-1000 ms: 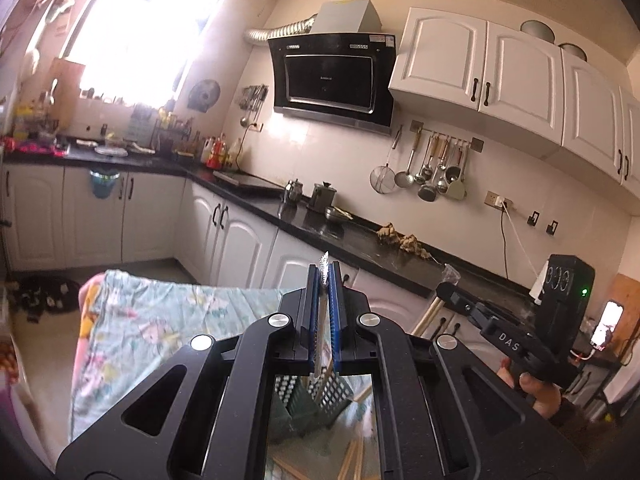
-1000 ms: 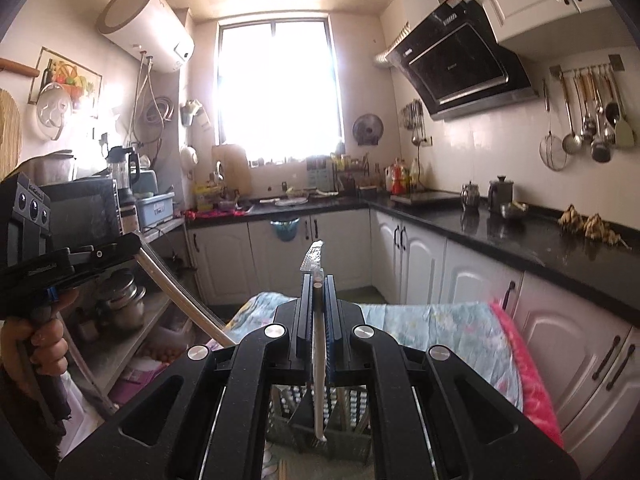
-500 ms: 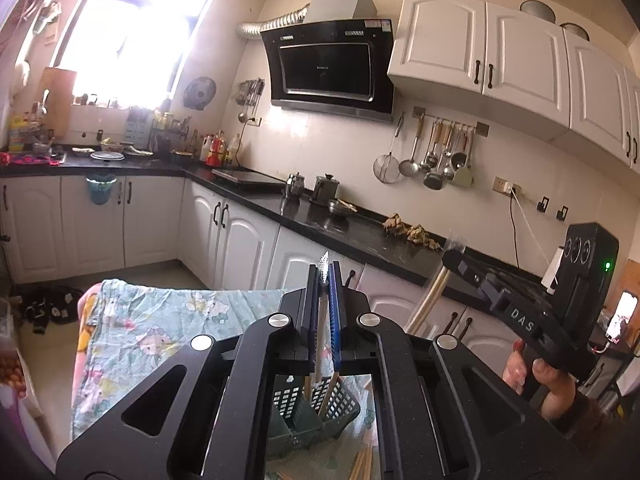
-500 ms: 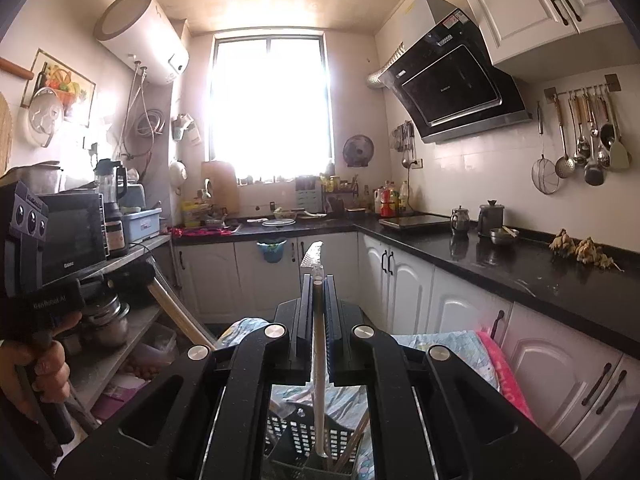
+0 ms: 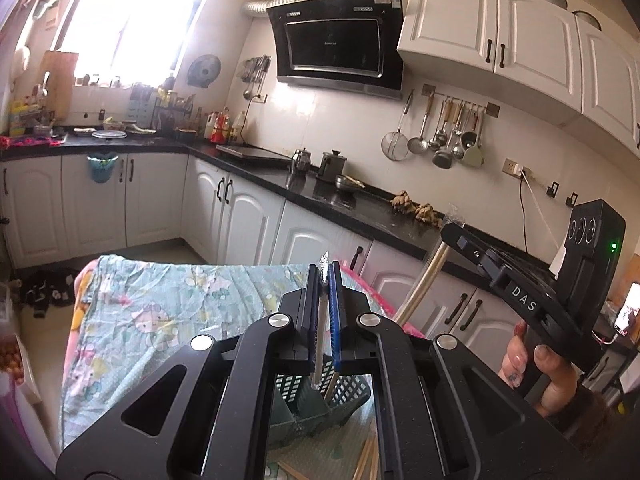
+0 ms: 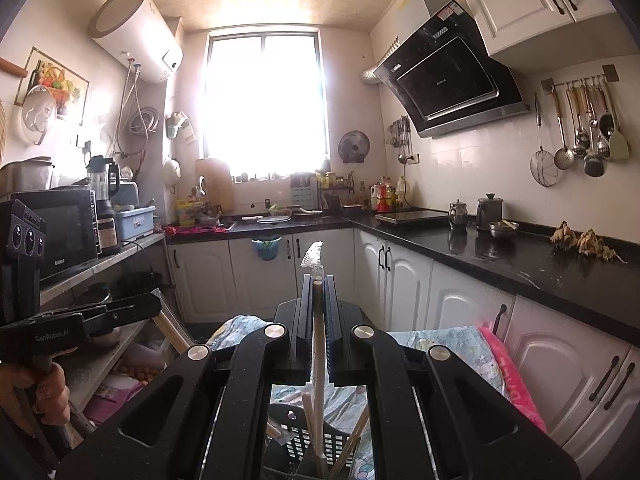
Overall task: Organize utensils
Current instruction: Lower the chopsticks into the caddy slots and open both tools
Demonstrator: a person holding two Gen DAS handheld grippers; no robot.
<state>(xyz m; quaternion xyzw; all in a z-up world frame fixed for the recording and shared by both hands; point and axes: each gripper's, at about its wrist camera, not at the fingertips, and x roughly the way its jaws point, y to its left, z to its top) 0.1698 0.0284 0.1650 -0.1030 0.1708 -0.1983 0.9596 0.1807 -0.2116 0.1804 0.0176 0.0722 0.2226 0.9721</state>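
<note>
A floral tablecloth [image 5: 160, 312] covers the table below both grippers, and on it stands a dark slotted utensil basket [image 6: 316, 440] with chopsticks leaning inside. The left gripper [image 5: 325, 280] is clenched on a wrapped chopstick pair [image 5: 320, 344] above the basket; the right gripper [image 6: 318, 284] is clenched on another wrapped chopstick [image 6: 319, 360] reaching down into it

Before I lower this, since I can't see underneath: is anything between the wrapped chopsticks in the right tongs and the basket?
Nothing visible blocks them. The plastic-wrapped wooden chopsticks in the right tongs already reach into the dark slotted plastic basket, beside other chopsticks standing there.
</note>
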